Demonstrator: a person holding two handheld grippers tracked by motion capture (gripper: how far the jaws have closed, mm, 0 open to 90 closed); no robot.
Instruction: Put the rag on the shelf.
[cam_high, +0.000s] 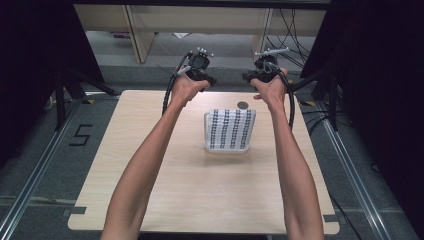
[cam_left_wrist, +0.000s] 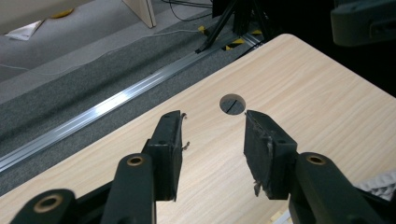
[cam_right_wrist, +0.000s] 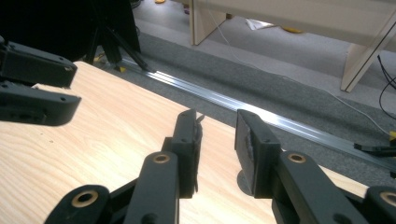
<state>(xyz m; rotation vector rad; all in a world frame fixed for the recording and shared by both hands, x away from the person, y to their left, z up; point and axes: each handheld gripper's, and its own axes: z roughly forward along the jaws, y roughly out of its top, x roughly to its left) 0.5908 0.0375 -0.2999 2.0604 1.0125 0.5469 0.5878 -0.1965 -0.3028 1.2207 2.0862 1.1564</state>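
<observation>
Our left tongs (cam_left_wrist: 212, 140) stand apart with nothing between them, only bare tabletop (cam_left_wrist: 303, 93) and its round hole (cam_left_wrist: 232, 103) just past the tips at twelve o'clock. Our right tongs (cam_right_wrist: 217, 140) are likewise apart and empty, reaching over the far edge of the tabletop, with the grey floor and a metal rail (cam_right_wrist: 261, 109) beyond. From the high view we see both hands held up at the far edge, the left hand (cam_high: 186, 86) at about eleven o'clock from the folded cloth (cam_high: 229, 130) and the right hand (cam_high: 272, 90) at about one o'clock. The cloth, white with dark rows of pattern, lies flat near the middle of the tabletop, a little toward the far side, well apart from both tongs and touched by neither. We judge the work has barely begun: the cloth looks neatly folded and undisturbed, so reaching it, gripping it and handling it all remain ahead.
</observation>
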